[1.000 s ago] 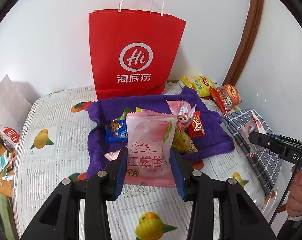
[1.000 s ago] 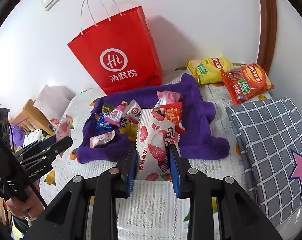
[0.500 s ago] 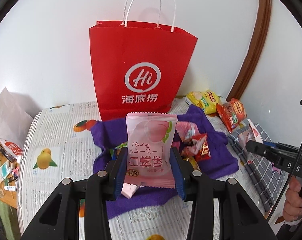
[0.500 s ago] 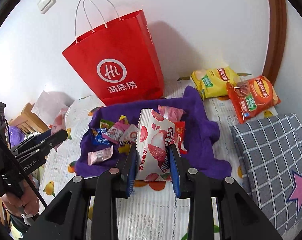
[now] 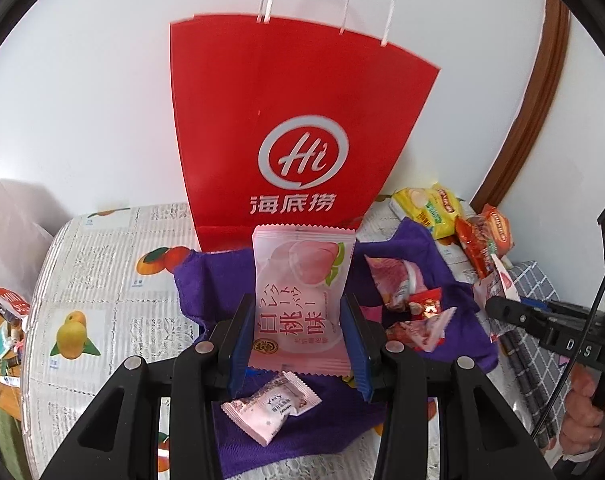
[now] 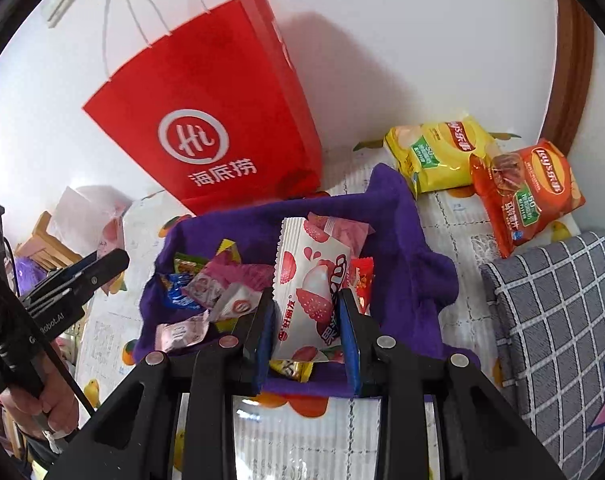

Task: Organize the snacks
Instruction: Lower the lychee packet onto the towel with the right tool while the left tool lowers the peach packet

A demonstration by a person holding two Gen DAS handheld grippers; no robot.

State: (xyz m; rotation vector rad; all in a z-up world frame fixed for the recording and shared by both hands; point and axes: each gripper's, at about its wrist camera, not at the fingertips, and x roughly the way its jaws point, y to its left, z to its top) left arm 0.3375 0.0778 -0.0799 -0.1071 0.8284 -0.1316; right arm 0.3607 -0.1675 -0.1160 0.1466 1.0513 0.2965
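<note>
My left gripper [image 5: 298,344] is shut on a pink peach snack packet [image 5: 300,300], held upright above the purple towel [image 5: 214,280] in front of the red paper bag [image 5: 294,120]. My right gripper [image 6: 306,340] is shut on a white lychee jelly packet [image 6: 310,284], held above the purple towel [image 6: 402,232], which bears several small snack packets [image 6: 218,288]. The red bag [image 6: 206,108] stands behind the towel in the right wrist view. The left gripper also shows at the left of the right wrist view [image 6: 102,264]; the right gripper shows at the right of the left wrist view [image 5: 498,306].
A yellow chip bag [image 6: 438,156] and an orange chip bag [image 6: 526,192] lie at the back right by the wall. A grey checked cushion [image 6: 562,320] is at the right. A small pink packet [image 5: 270,408] lies on the towel under my left gripper. Clutter sits off the table's left edge [image 6: 42,248].
Both grippers have moved forward and up toward the red bag with their packets. The bag looms larger and the towel is now directly beneath them.
</note>
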